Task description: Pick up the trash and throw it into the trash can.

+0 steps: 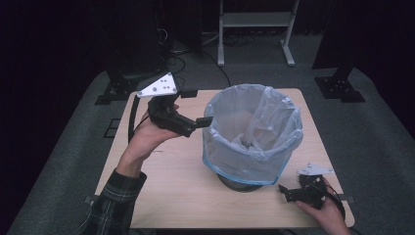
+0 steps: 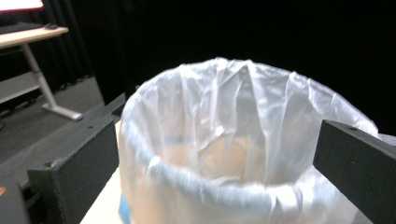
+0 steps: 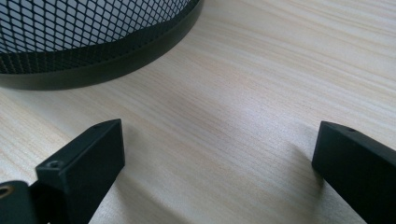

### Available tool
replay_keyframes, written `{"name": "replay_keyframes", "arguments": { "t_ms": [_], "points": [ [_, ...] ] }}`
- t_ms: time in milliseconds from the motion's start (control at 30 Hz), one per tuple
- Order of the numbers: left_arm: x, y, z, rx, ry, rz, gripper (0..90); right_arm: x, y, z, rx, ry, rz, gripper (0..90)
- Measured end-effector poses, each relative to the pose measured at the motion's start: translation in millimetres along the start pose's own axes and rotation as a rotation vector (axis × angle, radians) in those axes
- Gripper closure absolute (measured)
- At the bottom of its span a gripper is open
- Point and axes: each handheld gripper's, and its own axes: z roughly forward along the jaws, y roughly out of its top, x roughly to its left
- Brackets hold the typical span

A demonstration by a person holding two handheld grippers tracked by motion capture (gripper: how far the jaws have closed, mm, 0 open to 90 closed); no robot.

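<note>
A: High view, nearest edge first: right gripper (image 1: 286,192) is resting low on the table (image 1: 171,181), jaws standing wide with nothing between them.

B: Right gripper view is agreeing; bare wood is lying between the jaws, and the bin (image 3: 93,42) base is sitting just beyond.

A: Farther in, the bin is standing mid-table, its bag (image 1: 254,132) folding over the rim.

B: Left gripper (image 1: 208,121) is hovering just beside the rim, jaws spread wide and empty, framing the bag (image 2: 224,140).
</note>
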Motion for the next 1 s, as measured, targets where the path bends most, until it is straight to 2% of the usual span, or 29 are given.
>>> {"name": "replay_keyframes", "arguments": {
  "t_ms": [100, 267, 300, 333, 633, 700, 733, 800, 833, 867, 900, 1000],
  "points": [
    [-0.6, -5.5, -6.5, 0.01, 0.018, -0.003, 0.0, 0.0, 0.0, 0.0, 0.0, 0.0, 0.0, 0.9],
    [0.3, -23.4, -23.2, 0.041, 0.08, -0.014, 0.0, 0.0, 0.0, 0.0, 0.0, 0.0, 0.0, 0.9],
    [0.3, -23.4, -23.2, 0.041, 0.08, -0.014, 0.0, 0.0, 0.0, 0.0, 0.0, 0.0, 0.0, 0.9],
    [0.7, -29.9, -28.1, 0.048, 0.101, -0.025, 0.0, 0.0, 0.0, 0.0, 0.0, 0.0, 0.0, 0.9],
    [-4.0, -58.1, -40.6, 0.095, 0.174, -0.047, 0.0, 0.0, 0.0, 0.0, 0.0, 0.0, 0.0, 0.9],
    [-5.9, -68.0, -42.6, 0.106, 0.192, -0.054, 0.0, 0.0, 0.0, 0.0, 0.0, 0.0, 0.0, 1.0],
    [-7.9, -78.9, -44.1, 0.125, 0.212, -0.059, 0.0, 0.0, 0.0, 0.0, 0.0, 0.0, 0.0, 0.9],
    [-9.6, -91.8, -45.4, 0.145, 0.22, -0.074, 0.0, 0.0, 0.0, 0.0, 0.0, 0.0, 0.0, 0.9],
    [-9.6, -91.8, -45.4, 0.145, 0.22, -0.074, 0.0, 0.0, 0.0, 0.0, 0.0, 0.0, 0.0, 0.9],
    [-11.0, -102.9, -46.3, 0.163, 0.227, -0.091, 0.0, 0.0, 0.0, 0.0, 0.0, 0.0, 0.0, 0.9],
    [-11.0, -102.9, -46.3, 0.163, 0.227, -0.091, 0.0, 0.0, 0.0, 0.0, 0.0, 0.0, 0.0, 0.9],
    [-12.8, -122.9, -50.7, 0.186, 0.259, -0.113, 0.0, 0.2, -0.1, -0.1, 0.0, -0.001, 0.001, 1.0]
  ]
}}
